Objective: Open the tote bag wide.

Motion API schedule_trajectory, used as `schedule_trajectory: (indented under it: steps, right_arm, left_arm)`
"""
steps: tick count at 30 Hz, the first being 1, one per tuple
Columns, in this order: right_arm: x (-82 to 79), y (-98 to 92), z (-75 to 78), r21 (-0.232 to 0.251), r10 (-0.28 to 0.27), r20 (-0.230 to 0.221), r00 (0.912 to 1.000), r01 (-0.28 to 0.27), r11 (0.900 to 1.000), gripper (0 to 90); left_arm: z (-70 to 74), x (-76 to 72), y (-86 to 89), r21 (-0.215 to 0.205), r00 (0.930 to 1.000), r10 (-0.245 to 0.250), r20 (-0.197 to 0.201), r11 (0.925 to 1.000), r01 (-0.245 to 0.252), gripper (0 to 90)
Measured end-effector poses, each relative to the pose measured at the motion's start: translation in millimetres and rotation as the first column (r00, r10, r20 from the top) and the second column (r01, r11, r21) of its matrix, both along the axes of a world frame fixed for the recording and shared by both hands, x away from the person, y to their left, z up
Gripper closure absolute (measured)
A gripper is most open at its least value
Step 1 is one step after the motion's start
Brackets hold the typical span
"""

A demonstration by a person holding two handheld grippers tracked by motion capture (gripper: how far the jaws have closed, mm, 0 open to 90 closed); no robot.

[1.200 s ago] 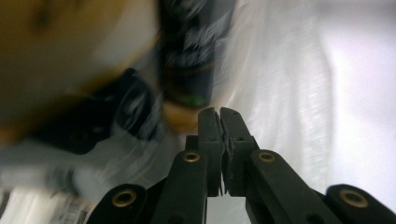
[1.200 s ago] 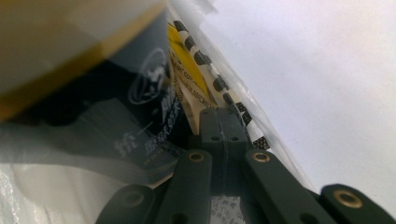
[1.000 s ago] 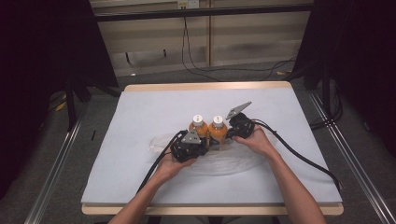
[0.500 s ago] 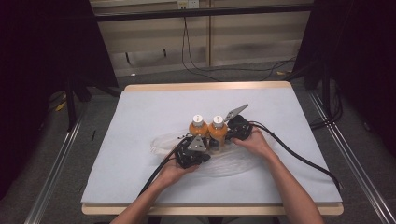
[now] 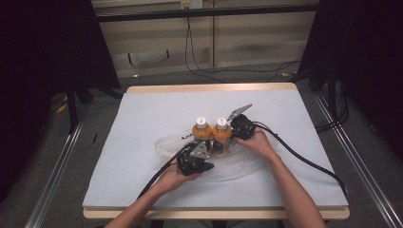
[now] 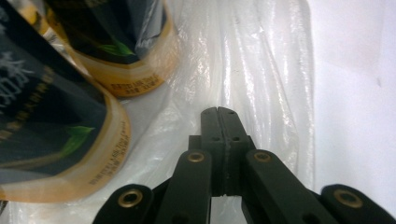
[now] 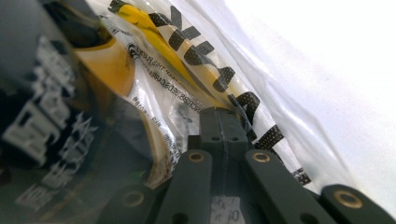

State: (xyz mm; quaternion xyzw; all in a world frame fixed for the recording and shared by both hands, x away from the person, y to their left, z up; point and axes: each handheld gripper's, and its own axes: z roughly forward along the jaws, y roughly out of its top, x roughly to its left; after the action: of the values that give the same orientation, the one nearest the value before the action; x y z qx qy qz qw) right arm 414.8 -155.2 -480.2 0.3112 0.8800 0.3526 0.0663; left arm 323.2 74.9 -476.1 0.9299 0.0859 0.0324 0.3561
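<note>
Both grippers — left gripper [image 5: 194, 160], right gripper [image 5: 240, 126] — flank two orange bottles [image 5: 211, 134], jaws pinched on the clear plastic bag [image 6: 261, 60]. Bottle labels are blurred — unreadable.

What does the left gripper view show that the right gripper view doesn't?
Left gripper view alone: the bases of both bottles with green leaf marks on dark labels, and plain clear film of the plastic bag under the left hand-held gripper, jaws closed.

Right gripper view alone: black and yellow print on the bag, a blurred bottle label close up, and the right hand-held gripper, jaws closed on a fold of film.

Both: bag, bottles, white table cover.
</note>
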Motion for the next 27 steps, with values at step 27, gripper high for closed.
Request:
schedule_trajectory:
  steps: [27]
  right_arm:
    - [18.7, 11.0, -2.2, -0.002, -0.08, 0.035, 0.9961, 0.081, 0.997, 90.0]
  left_arm:
    - [-1.2, -13.9, 3.7, -0.036, 0.9968, -0.067, -0.042, 0.9972, 0.066, 90.0]
